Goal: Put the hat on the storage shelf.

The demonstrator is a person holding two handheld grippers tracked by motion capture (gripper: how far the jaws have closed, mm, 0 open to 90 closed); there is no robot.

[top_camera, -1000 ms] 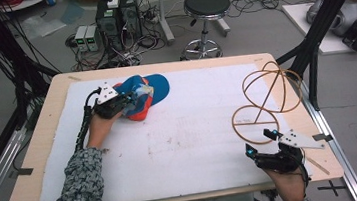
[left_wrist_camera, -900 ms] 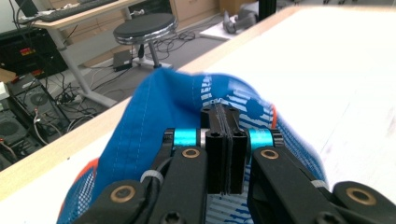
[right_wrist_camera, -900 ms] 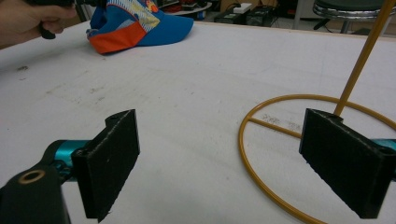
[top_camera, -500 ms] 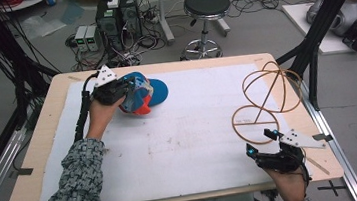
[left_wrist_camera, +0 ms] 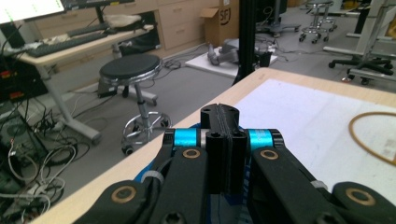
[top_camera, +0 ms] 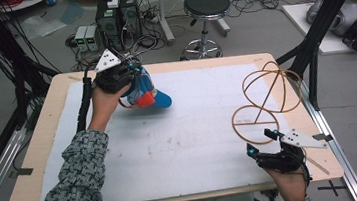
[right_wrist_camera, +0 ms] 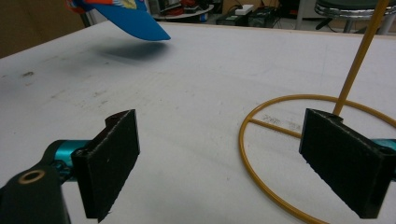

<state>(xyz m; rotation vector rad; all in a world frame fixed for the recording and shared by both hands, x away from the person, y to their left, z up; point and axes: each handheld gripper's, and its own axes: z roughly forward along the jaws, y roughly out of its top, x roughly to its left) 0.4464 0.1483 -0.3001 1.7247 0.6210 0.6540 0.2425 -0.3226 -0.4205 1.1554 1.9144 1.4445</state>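
The left gripper (top_camera: 131,74), jaws pressed together on a blue cap (top_camera: 146,91), holds it above the table's far-left, well across from the wire stand (top_camera: 265,96) beside the wide-open right gripper (top_camera: 261,143).

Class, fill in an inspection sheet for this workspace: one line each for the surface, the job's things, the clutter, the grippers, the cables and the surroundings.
Surface: wooden table under a white mat with faint marks.
Job's things: blue cap with orange parts, lifted off the mat at far left; gold wire stand upright at right, its ring base on the mat.
Clutter: nothing seen.
Grippers: left gripper shut on the blue cap; right gripper open, holding nothing, just short of the stand's ring.
Cables: black cable trails from the left gripper; loose wiring on the floor beyond.
Surroundings: black stool, electronics boxes, black frame posts.
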